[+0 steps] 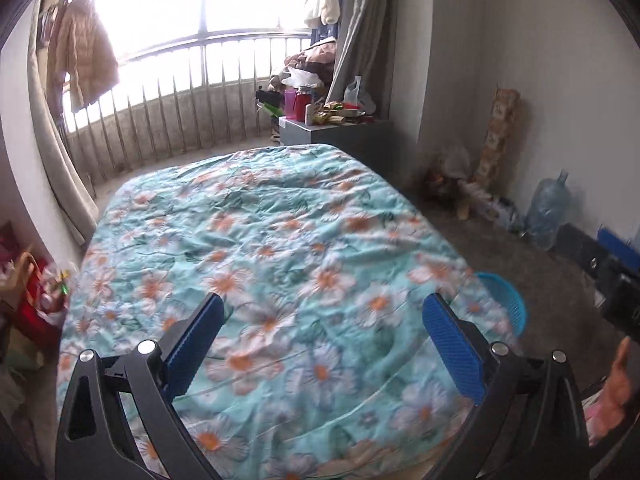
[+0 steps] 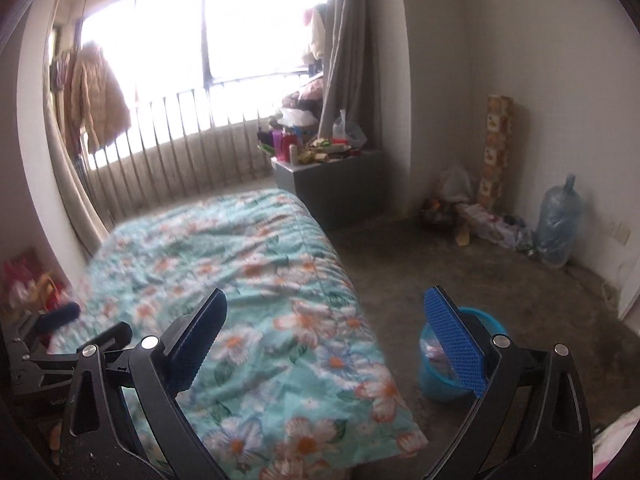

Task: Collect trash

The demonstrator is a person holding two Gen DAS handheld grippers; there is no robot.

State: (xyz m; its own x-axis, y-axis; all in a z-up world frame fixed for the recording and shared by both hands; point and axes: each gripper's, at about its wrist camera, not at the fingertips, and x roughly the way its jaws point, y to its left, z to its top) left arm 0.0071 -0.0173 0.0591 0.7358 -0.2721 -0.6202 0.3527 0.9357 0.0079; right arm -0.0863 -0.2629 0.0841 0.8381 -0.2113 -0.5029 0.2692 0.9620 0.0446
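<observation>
Both grippers, left and right, hang over the bed with jaws spread wide and nothing between them. The blue bin on the floor beside the bed's foot seems to hold some trash already. The bedspread looks clear, so what is left is probably the clutter against the far wall beyond the bed.

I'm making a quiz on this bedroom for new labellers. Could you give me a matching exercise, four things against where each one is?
Things:
1. blue basket
2. water jug
3. tan jacket
4. floral quilt

Places:
A. hanging by the window
B. spread over the bed
C. on the floor beside the bed's near corner
D. standing against the right wall

Pairs: 1-C, 2-D, 3-A, 4-B
</observation>
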